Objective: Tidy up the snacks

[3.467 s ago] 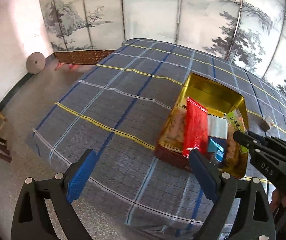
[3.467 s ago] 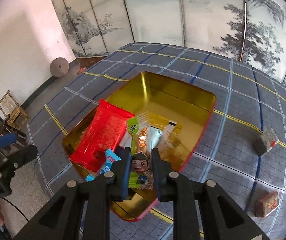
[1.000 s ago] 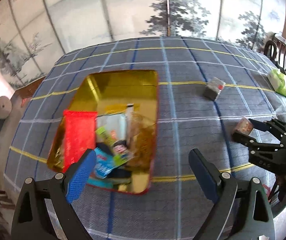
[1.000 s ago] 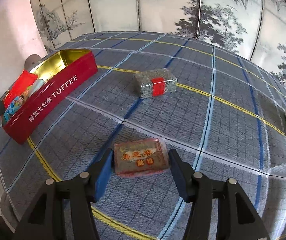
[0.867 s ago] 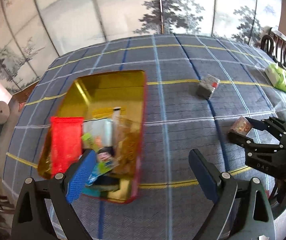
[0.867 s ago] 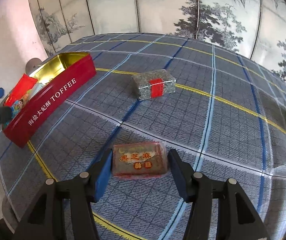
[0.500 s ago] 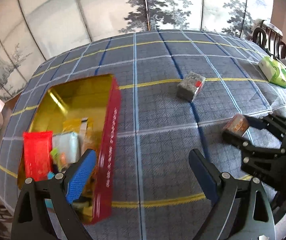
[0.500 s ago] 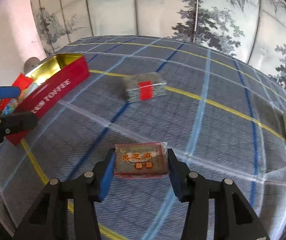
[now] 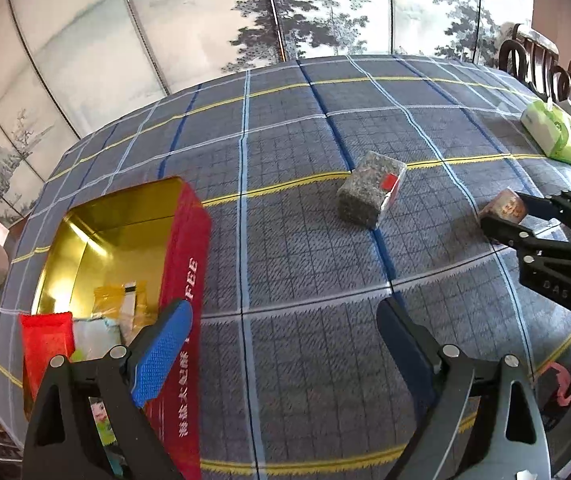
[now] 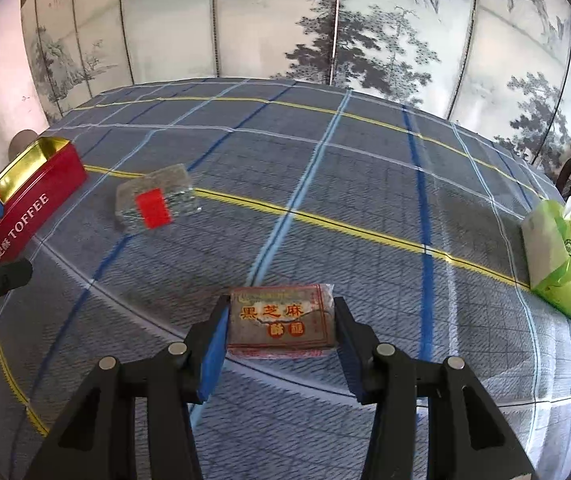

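Note:
A brown sesame snack packet (image 10: 281, 322) sits between the blue pads of my right gripper (image 10: 281, 312), which is shut on it just over the plaid tablecloth. The left wrist view shows that packet (image 9: 501, 205) in the right gripper (image 9: 507, 214) at the far right. My left gripper (image 9: 283, 312) is open and holds nothing, low over the cloth beside the red toffee tin (image 9: 183, 240). The tin has a gold inside and holds several snacks, among them a red packet (image 9: 47, 340). A grey foil block with a red label (image 9: 371, 188) lies on the cloth between tin and right gripper.
A green tissue pack (image 9: 555, 136) lies near the table's right edge, and shows in the right wrist view as well, tissue pack (image 10: 561, 268). Dark wooden chairs (image 9: 541, 64) stand beyond it. A painted folding screen (image 10: 325, 20) closes the far side. The tin (image 10: 33, 196) is far left in the right wrist view.
The right jaws narrowed onto the brown packet and now grip it. Both views swung rightward, so the tin slid left. The left gripper came lower and nearer the cloth, still open.

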`<state>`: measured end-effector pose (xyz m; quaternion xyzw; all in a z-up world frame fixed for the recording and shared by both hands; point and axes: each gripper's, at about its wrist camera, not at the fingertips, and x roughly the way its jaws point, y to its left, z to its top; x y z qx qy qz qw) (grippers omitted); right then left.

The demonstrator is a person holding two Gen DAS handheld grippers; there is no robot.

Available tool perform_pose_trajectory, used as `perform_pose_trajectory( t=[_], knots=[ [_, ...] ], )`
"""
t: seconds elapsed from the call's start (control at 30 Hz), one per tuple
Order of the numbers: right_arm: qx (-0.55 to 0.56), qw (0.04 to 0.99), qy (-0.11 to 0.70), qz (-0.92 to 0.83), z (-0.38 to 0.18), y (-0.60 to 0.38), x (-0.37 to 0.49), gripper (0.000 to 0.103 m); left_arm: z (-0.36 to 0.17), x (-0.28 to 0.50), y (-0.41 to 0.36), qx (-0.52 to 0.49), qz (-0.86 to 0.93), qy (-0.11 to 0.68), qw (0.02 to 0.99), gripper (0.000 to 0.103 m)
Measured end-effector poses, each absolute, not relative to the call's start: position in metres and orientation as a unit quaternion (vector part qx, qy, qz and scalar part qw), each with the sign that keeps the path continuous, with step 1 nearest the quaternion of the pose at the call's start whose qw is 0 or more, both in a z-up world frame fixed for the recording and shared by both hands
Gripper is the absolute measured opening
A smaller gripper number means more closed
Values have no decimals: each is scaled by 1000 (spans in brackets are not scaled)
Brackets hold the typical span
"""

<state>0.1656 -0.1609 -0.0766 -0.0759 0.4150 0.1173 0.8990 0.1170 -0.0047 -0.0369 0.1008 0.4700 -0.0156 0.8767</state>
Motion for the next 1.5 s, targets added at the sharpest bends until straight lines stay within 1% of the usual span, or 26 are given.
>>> perform_pose_trajectory(
  t=[0.37,0.5,0.8,1.0,1.07,1.2,1.3,1.37,1.43,1.5],
  knots=[
    [-70,898,419,112,-77,-167,171,49,-35,137,-19,115,-52,446,886,92],
    [-70,898,419,112,-77,-167,171,49,-36,149,-22,104,-77,445,886,92],
    [-70,898,419,112,-77,-167,171,50,-39,177,-36,113,-106,445,882,92],
    [-70,898,419,112,-76,-168,172,50,-49,194,-40,101,-108,460,875,84],
    [-69,898,419,113,-76,-168,171,50,-53,198,-41,97,-114,468,871,76],
    [-69,898,419,113,-77,-168,171,50,-61,202,-45,110,-111,471,868,70],
    [-69,898,419,113,-76,-168,171,50,-65,205,-46,100,-121,480,863,57],
    [-69,898,419,113,-76,-168,172,50,-66,204,-47,93,-130,482,862,45],
    [-69,898,419,113,-77,-168,172,50,-66,202,-49,96,-131,480,862,39],
    [-69,898,419,113,-77,-168,172,50,-65,199,-51,105,-123,478,864,39]
  ],
)
